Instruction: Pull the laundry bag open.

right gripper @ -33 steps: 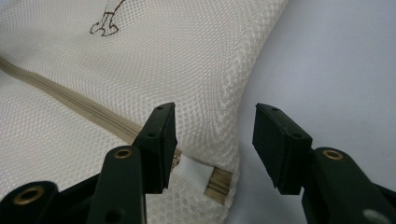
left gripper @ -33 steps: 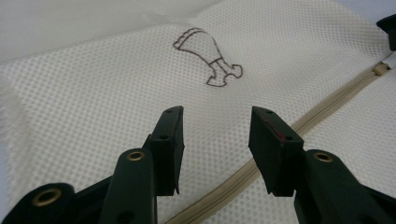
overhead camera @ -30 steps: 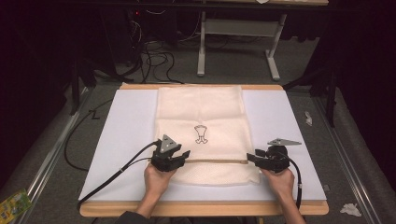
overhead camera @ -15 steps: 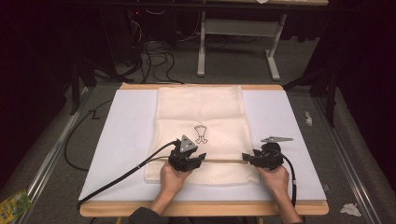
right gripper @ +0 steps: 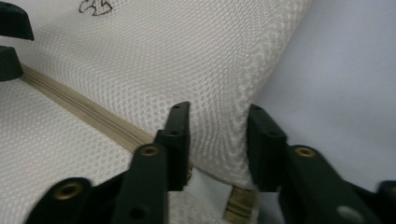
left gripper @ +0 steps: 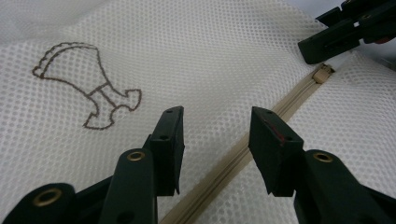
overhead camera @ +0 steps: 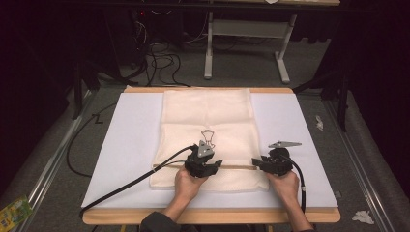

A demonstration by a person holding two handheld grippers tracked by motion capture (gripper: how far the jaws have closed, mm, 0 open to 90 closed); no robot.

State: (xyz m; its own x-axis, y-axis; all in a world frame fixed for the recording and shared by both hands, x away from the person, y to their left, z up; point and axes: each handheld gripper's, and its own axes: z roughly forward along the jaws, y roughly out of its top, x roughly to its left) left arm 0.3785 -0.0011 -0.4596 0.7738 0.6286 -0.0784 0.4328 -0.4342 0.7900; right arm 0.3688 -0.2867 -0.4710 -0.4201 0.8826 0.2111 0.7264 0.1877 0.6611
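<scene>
High view: a cream mesh bag (overhead camera: pixel 208 130) lies flat on the white table (overhead camera: pixel 121 145), its zipper (overhead camera: pixel 237 167) running crosswise near the person's edge. The left gripper (overhead camera: pixel 212 164) sits over the zipper's middle; the right gripper (overhead camera: pixel 256 164) sits at the bag's right edge.

Left gripper view: jaws stand apart, straddling the zipper, holding nothing.

Right gripper view: jaws stand apart around the bag's edge fold, not pinching it.
</scene>
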